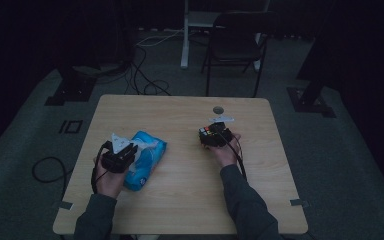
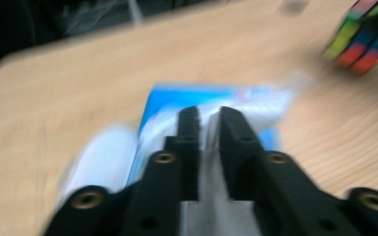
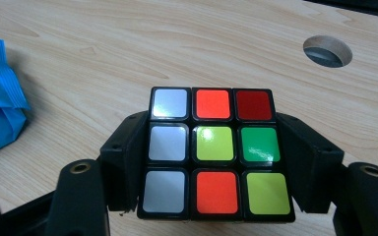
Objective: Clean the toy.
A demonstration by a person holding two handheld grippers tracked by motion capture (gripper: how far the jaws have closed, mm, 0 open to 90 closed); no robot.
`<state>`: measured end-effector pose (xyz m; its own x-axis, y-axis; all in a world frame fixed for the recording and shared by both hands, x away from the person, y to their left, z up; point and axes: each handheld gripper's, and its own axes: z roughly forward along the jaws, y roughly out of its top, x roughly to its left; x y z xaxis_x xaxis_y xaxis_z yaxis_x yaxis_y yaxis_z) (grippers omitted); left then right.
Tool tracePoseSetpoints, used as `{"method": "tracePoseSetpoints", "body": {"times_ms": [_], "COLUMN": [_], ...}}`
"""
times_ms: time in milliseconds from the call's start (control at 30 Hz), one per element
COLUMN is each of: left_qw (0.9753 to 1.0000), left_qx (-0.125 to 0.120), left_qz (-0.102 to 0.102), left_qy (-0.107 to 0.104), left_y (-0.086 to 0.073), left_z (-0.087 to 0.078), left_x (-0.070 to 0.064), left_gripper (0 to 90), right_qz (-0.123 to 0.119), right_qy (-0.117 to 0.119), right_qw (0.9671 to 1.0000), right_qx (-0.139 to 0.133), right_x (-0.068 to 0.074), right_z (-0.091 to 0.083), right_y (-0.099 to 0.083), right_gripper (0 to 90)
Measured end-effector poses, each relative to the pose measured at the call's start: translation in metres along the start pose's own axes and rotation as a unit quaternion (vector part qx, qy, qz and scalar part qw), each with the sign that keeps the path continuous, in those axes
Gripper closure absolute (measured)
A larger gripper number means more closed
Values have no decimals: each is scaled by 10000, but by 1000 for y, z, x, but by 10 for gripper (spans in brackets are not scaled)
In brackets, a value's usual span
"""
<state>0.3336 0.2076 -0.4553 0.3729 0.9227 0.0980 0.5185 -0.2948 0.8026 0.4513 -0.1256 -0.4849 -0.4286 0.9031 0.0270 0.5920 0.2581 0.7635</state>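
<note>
Right gripper (image 3: 215, 162) clamped on a Rubik's cube (image 3: 214, 152), jaws pressing its two sides, near the right middle of the wooden table (image 1: 180, 200). Left gripper (image 2: 208, 123) pinched nearly shut on the white film of a blue tissue pack (image 1: 147, 155), lying left of centre. Round cable hole (image 3: 327, 50) just beyond the cube.

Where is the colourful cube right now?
The cube sits clamped between the jaws of the right hand-held gripper, right of the blue packet and near the round hole in the table.
</note>
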Motion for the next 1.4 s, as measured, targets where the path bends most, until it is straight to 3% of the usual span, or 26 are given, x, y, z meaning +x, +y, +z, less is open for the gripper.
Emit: {"method": "tracePoseSetpoints", "body": {"times_ms": [67, 100, 233, 300, 333, 367, 400, 433, 567, 667, 700, 767, 833, 900, 933, 967, 1000, 1033, 1067, 1100, 1133, 1167, 1200, 1233, 1400], "left_qw": [9995, 9989, 9985, 9985, 9978, 9978, 9967, 9967, 9941, 9940, 9945, 9958, 9961, 9939, 9895, 9812, 9778, 9729, 9729, 9707, 9712, 9747, 9747, 9774, 9808], "left_qx": [306, 390, 467, 499, 537, 537, 533, 533, 490, 506, 538, 593, 506, 235, 62, -175, -323, -478, -478, -537, -554, -491, -491, -393, -292], "left_qz": [-63, -62, 162, 142, -99, -99, -249, -249, -542, -685, -655, -472, -444, -624, -763, -959, -955, -822, -822, -820, -757, -628, -628, -519, -351], "left_qy": [-106, -259, -216, -166, -381, -381, -560, -560, -802, -691, -621, -516, -579, -881, -1225, -1663, -1839, -2109, -2109, -2192, -2188, -2090, -2090, -2014, -1895], "left_y": [-13, -16, -20, -20, -21, -21, -21, -21, -22, -22, -22, -22, -20, -17, -14, -10, -5, 3, 3, 6, 8, 11, 11, 11, 10], "left_z": [17, 21, 25, 26, 28, 28, 28, 28, 28, 29, 30, 31, 28, 20, 14, 8, 3, -2, -2, -2, -1, 4, 4, 11, 28], "left_x": [4, 4, 1, 1, 6, 6, 9, 9, 15, 21, 21, 18, 17, 18, 19, 20, 17, 8, 8, 4, 0, -7, -7, -15, -32], "left_gripper": [578, 512, 430, 452, 541, 615, 647, 677, 685, 740, 740, 840, 855, 859, 859, 860, 860, 860, 859, 858, 858, 857, 856, 855, 852], "right_qz": [-2, -13, -26, -28, -41, -41, -48, -47, -37, -18, -18, -26, -43, -46, -46, -41, -39, -32, -32, -32, -46, -58, -58, -77, -80], "right_qy": [2, 5, 17, 24, 26, 26, 31, 30, 22, 23, 23, 29, 32, 34, 34, 33, 37, 44, 44, 54, 64, 71, 71, 70, 74], "right_qw": [10000, 10000, 10000, 10000, 10000, 10000, 10000, 10000, 10000, 10000, 10000, 10000, 10000, 10000, 10000, 10000, 10000, 10000, 10000, 10000, 10000, 10000, 10000, 9999, 9999], "right_qx": [-2, -6, -5, 2, 10, 10, -2, -4, -1, -6, -6, -5, -3, 3, 3, 12, 16, 18, 18, 26, 18, 17, 17, 9, 6], "right_x": [0, 0, 2, 2, 3, 3, 3, 3, 1, -1, -1, 0, 1, 2, 2, 2, 2, 2, 2, 4, 5, 5, 5, 6, 6], "right_z": [-1, -1, 0, 0, 0, 0, 0, -1, -1, -2, -2, -2, -1, -1, -1, 0, 1, 1, 1, 2, 1, 1, 1, 1, 1], "right_y": [0, 0, 0, 0, 0, 0, 0, 0, -1, -1, -1, -1, -1, -1, -1, -1, -1, -1, -1, -1, -1, -1, -1, 0, 1], "right_gripper": [342, 341, 341, 342, 341, 341, 341, 341, 341, 341, 341, 341, 341, 341, 341, 341, 341, 341, 341, 341, 341, 341, 341, 341, 341]}}
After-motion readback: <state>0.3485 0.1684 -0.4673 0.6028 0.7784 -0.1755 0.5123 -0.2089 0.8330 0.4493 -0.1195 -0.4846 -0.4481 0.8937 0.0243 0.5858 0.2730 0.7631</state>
